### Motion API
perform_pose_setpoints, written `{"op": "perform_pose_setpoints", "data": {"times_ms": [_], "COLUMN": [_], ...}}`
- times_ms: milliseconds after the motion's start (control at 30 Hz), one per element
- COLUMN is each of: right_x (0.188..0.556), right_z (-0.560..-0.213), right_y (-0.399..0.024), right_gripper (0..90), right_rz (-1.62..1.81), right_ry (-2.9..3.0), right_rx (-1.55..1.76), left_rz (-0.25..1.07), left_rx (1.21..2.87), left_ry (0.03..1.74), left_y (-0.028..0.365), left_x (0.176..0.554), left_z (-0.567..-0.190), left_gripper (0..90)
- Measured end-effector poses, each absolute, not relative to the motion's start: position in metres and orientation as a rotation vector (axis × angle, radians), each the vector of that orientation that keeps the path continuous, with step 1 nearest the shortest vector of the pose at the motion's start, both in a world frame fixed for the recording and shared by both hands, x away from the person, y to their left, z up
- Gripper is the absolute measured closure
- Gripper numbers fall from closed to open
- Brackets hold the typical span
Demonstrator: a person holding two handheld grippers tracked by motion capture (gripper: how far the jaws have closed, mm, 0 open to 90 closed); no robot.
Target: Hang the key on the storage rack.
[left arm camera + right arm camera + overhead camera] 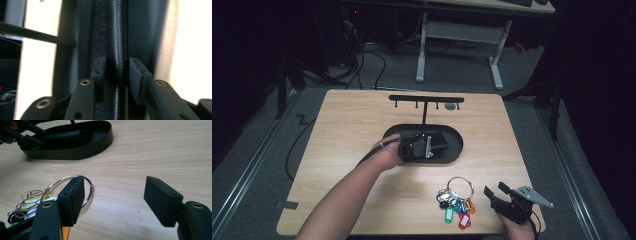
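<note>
I have my left gripper (437, 145) down in the black oval tray (456, 156) at the middle of the worktop (352, 120), and its fingers (98, 68) straddle a black, grained leather thing, a wallet or case (113, 37) as best I can judge, that lies along the tray's floor. The fingers stand a little apart from the case on either side, with a sliver of gap at the right one, so I read this as a let-go and not a grip: the case seems to be laid in the tray, and that part of the job looks done or all but done. Behind the tray rises the thin post of the hook rack (426, 99), its hooks apparently bare except for one small round thing I cannot make out. My right gripper (495, 190) rests at the near right corner of the worktop with its fingers (72, 198) wide open and holding nothing, the big ring of the key bunch (457, 199) with its coloured tags lying just beside them on the wood. What I judge is left: lifting my left hand clear, then taking up the keys, perhaps for the rack or the tray.
</note>
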State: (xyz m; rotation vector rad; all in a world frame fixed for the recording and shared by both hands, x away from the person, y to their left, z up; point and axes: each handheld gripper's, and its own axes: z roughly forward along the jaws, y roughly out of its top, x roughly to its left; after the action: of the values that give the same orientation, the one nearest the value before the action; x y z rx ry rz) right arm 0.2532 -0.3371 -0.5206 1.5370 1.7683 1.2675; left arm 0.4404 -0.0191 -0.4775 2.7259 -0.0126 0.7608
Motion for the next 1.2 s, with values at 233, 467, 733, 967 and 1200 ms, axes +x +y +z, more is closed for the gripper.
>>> {"op": "perform_pose_setpoints", "data": {"times_ms": [233,467,733,967,1200], "right_x": [0.254,0.257,0.258,0.261,0.260], "right_z": [-0.522,-0.522,-0.520,-0.519,-0.516], "right_y": [-0.337,-0.334,-0.331,-0.326,-0.324], "right_gripper": [33.4,33.3,32.8,32.5,33.3], "right_rz": [1.256,1.254,1.245,1.247,1.242], "right_ry": [1.784,1.794,1.820,1.849,1.869], "right_rx": [1.539,1.541,1.527,1.511,1.500], "left_rz": [0.711,0.572,0.411,0.390,0.377], "left_rx": [2.614,2.418,2.279,2.158,2.093], "left_ry": [0.096,0.377,0.599,0.771,0.844], "left_y": [0.003,0.049,0.100,0.141,0.172], "left_x": [0.429,0.417,0.400,0.362,0.318], "left_z": [-0.464,-0.448,-0.466,-0.486,-0.504], "left_gripper": [54.7,52.2,50.5,43.2,36.5]}}
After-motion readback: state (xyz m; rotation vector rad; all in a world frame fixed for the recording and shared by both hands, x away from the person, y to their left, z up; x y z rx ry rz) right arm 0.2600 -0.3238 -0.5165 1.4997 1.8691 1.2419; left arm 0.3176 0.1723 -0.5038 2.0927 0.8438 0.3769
